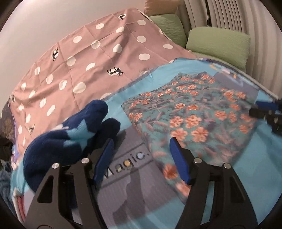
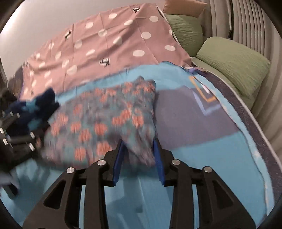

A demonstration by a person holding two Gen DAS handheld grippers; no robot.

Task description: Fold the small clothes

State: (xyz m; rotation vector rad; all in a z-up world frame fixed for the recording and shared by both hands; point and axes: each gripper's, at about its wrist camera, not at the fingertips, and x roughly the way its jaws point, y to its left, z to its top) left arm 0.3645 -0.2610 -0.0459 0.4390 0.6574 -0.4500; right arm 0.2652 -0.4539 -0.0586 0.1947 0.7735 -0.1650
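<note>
A teal garment with orange flowers [image 1: 190,112] lies folded on the blue printed cloth [image 1: 255,167]. My left gripper [image 1: 141,141] stands open at its near left corner; nothing is between the pads, and the right finger [image 1: 179,158] is over the fabric's edge. A fluffy dark-blue item with light-blue patches [image 1: 70,133] lies just left of that gripper. In the right wrist view, my right gripper [image 2: 138,141] is partly open, with the garment's [image 2: 98,119] near right corner bunched between the pads. Blur hides how closely the pads touch it. The left gripper's body [image 2: 15,133] shows at that view's left edge.
A pink sheet with white dots [image 1: 88,58] covers the far side of the bed. Two green pillows [image 1: 218,42] lean on a ribbed headboard [image 1: 229,14] at the back right. The bed's edge [image 2: 253,126] curves down the right. A pale wall [image 1: 35,26] is at the left.
</note>
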